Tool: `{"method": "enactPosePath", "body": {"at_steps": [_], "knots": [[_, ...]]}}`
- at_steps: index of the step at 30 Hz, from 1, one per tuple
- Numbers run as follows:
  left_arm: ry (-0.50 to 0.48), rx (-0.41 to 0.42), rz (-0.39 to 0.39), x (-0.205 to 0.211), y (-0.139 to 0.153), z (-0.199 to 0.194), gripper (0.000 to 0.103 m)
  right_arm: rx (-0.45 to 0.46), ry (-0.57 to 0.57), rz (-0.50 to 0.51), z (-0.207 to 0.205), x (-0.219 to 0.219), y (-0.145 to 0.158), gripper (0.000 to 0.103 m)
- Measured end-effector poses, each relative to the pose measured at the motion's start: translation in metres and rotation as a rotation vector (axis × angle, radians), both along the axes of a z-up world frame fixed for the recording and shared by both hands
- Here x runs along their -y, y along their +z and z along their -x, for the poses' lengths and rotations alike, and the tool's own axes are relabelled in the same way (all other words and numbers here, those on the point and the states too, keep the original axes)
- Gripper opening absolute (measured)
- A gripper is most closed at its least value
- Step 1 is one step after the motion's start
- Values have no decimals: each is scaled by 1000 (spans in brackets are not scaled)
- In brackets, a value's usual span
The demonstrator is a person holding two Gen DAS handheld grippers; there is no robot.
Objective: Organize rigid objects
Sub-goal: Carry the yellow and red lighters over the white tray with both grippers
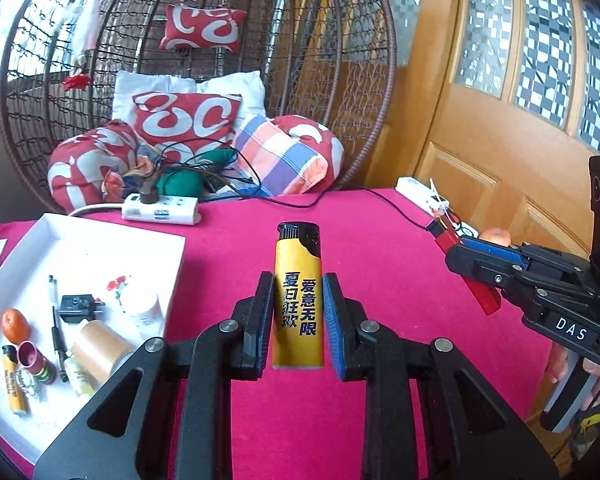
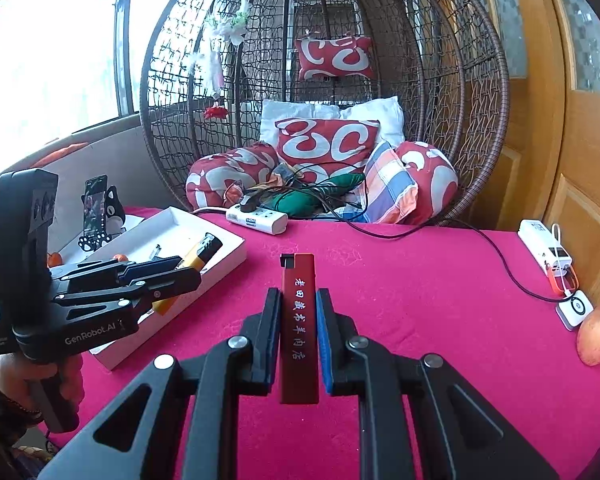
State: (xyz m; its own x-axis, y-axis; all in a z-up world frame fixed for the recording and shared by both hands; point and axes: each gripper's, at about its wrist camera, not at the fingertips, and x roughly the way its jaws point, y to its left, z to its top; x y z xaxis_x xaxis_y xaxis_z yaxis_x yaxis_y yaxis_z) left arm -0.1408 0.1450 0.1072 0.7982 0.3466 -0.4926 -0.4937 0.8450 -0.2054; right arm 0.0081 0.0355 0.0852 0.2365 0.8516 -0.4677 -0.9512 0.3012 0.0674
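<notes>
Left gripper [image 1: 298, 312] clamped on yellow lighter [image 1: 298, 296], long axis running out along the fingers, cap at the far end; right gripper [image 2: 299, 332] pinched fully onto slim red lighter [image 2: 299, 328], same lengthwise hold. White tray [image 1: 176, 256] at far left of the pink tablecloth [image 2: 420, 300], so nearer the left gripper, well apart from the right. Left wrist view exposing tray contents, another yellow lighter [image 1: 14, 384], charger, pen, tangerine; right wrist view hiding most of these behind the left gripper but adding the power bank and apple at right edge.
</notes>
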Motion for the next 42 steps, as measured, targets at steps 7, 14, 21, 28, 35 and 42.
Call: {"method": "enactPosePath", "body": {"at_steps": [7,14,21,28,35,42], "knots": [[59,16,14,-16,2,22,23,4,39,5,10,-22,8,15],[127,18,42,-36,-2,48,23,-9,90,20,24,-50,9,15],[222,13,32,-57,-1,77,23,-3,124,22,39,-69,14,15],[301,11,36,-75,-3,103,23,-3,162,27,52,-87,17,15],[371,-6,18,-87,-7,123,23,-14,220,45,66,-111,17,15],[415,-15,38,-101,-15,140,23,-9,259,70,81,-137,17,15]]}}
